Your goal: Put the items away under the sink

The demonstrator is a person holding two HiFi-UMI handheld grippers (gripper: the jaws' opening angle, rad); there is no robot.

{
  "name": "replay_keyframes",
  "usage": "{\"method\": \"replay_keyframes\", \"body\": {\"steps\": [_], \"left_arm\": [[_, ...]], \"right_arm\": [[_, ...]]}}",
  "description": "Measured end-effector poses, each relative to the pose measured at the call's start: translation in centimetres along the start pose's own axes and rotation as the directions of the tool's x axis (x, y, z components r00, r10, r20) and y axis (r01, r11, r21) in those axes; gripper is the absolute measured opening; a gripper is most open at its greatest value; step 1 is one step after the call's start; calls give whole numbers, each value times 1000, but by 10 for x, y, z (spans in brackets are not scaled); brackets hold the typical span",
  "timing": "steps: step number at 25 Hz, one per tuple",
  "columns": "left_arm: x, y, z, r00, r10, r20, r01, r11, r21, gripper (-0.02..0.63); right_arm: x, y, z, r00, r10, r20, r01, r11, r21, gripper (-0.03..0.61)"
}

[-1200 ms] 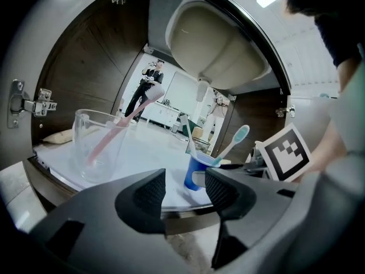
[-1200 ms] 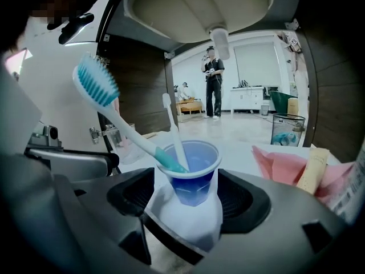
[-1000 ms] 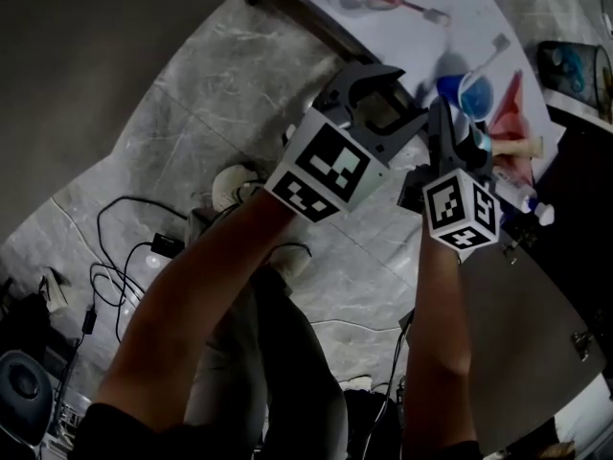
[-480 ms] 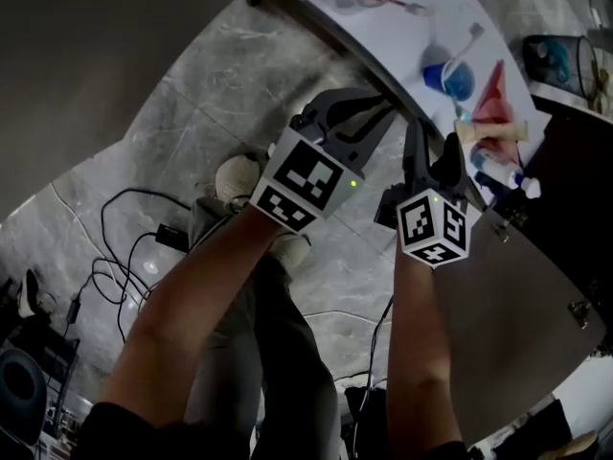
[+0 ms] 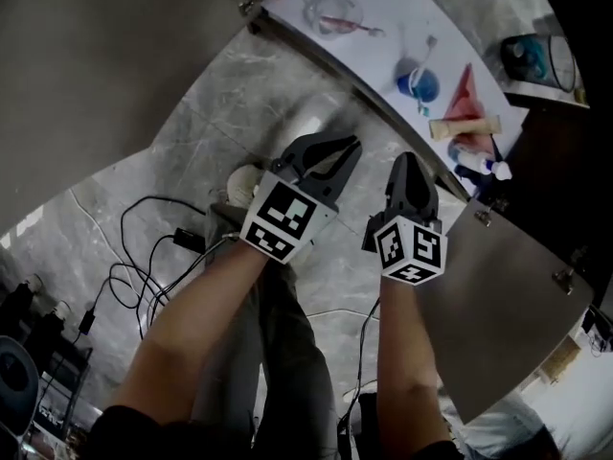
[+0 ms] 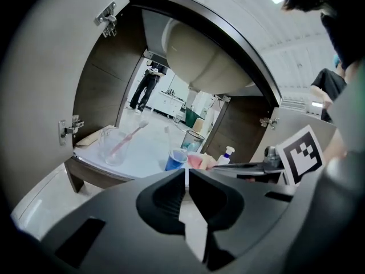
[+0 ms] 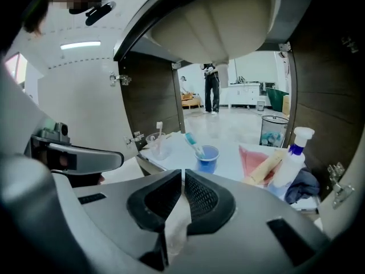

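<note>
The items lie on the white shelf (image 5: 383,41) inside the cabinet under the sink: a clear cup with a pink toothbrush (image 5: 335,15), a blue cup with a toothbrush (image 5: 419,84), a red pouch (image 5: 467,94), a tan tube (image 5: 465,127) and a white spray bottle (image 5: 479,168). Both grippers hang in front of the shelf, apart from everything on it. My left gripper (image 5: 340,153) has just been closing; its jaws now meet with nothing between them (image 6: 186,173). My right gripper (image 5: 407,164) is shut and empty (image 7: 182,173).
A mesh basket (image 5: 536,60) stands at the shelf's far end, with a dark cloth (image 7: 302,187) near the bottle. The open cabinet door (image 5: 517,286) is at the right. The basin's underside (image 7: 217,27) hangs over the shelf. Cables (image 5: 144,257) lie on the marble floor.
Both grippers have drawn back from the shelf toward me and risen. The left jaws went from wide open to shut, and the right jaws also closed, both empty.
</note>
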State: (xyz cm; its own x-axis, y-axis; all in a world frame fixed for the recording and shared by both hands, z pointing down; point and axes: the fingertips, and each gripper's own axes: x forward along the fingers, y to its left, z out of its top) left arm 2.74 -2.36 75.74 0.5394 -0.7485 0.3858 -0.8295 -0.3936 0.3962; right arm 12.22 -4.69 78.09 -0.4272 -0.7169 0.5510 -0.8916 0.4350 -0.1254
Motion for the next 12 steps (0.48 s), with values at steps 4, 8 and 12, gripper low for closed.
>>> {"method": "replay_keyframes", "body": {"steps": [4,8,12], "left_arm": [[-19,-15,16,1000,7,-24,-8,1000,-5,25],[-38,-32,31,999,4,-50,-4,1000,-3,23],[-52,-52,44,996,0,-87,0,1000,6,20]], "right_arm": [[-22,18,15,999,39,-22,-39,999,-3,40],[-46,29,34,997,75,-30,-75,997,4,38],[-67,50,55,989,142,-45,-143,989,-25,38]]}}
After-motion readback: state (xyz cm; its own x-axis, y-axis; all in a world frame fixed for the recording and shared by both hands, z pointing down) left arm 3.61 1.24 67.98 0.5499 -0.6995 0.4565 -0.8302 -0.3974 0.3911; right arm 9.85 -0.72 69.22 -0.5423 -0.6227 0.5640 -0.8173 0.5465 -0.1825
